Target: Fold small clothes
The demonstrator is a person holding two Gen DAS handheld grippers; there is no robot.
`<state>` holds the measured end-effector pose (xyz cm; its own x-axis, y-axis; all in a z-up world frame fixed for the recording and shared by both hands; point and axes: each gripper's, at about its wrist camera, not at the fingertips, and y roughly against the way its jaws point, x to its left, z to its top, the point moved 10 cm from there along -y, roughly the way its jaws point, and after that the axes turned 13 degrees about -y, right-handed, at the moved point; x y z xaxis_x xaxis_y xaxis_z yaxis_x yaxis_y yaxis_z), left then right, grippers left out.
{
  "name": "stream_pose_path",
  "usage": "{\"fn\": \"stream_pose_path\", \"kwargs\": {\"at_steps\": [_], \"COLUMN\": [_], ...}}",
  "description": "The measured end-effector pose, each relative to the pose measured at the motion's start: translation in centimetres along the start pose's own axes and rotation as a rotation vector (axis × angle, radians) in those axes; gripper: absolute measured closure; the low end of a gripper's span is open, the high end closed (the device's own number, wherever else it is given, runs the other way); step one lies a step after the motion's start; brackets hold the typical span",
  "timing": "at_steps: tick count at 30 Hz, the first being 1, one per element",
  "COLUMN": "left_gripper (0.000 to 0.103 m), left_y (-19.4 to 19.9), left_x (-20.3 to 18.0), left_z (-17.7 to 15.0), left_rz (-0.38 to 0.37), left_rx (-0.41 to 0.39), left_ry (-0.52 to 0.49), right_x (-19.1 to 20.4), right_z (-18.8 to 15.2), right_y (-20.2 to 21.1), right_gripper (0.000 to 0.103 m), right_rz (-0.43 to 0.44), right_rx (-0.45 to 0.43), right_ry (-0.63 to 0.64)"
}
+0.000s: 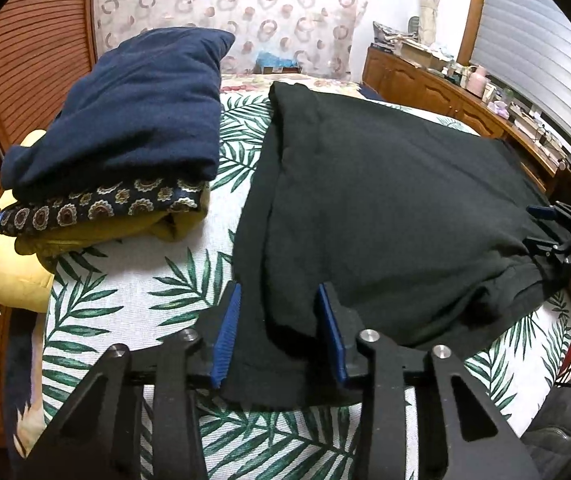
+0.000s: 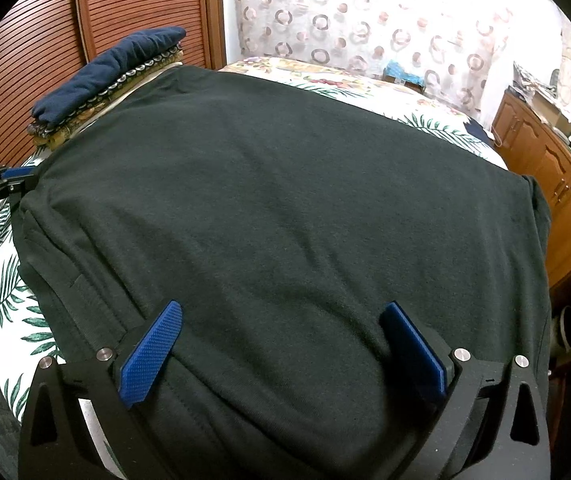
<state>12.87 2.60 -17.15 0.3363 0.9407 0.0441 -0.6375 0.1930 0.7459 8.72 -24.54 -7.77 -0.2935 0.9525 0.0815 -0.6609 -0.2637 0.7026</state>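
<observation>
1. A dark green shirt (image 2: 285,208) lies flat on the leafy bed cover (image 1: 125,304).
2. The left gripper (image 1: 281,332) is partly open, with the shirt's near corner between its blue pads, not squeezed.
3. The right gripper (image 2: 281,344) is wide open over the shirt, holding nothing.
4. A pile of folded clothes (image 1: 121,140) sits beside the shirt.

Black garment (image 2: 285,208): folded, lying flat, spans bed's near edge. Folded stack (image 1: 117,152), navy on top, at bed's far-left corner.

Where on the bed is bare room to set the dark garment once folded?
Bare leaf-print cover runs between the folded pile and the dark garment, widening toward the near edge by the left claw. The garment fills the rest.
</observation>
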Motion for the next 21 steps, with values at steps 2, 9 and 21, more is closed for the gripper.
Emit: {"fn": "stream_pose_path", "kwargs": {"at_steps": [2,9,21], "left_gripper": [0.079,0.092,0.094], "left_y": [0.0,2.3,5.7], "left_x": [-0.5,-2.3,-6.2], "left_z": [0.2,2.6,9.4], "left_rz": [-0.018,0.002,-0.08], "left_rx": [0.0,-0.096,-0.262], "left_ry": [-0.008,-0.05,-0.117], "right_x": [0.0,0.0,-0.1], "right_z": [0.0,0.0,0.0], "right_y": [0.0,0.0,0.0], "right_gripper": [0.002,0.002,0.002], "right_rz": [0.0,0.001,0.002], "right_rx": [0.0,-0.001,-0.001], "right_ry": [0.0,0.001,0.002]}}
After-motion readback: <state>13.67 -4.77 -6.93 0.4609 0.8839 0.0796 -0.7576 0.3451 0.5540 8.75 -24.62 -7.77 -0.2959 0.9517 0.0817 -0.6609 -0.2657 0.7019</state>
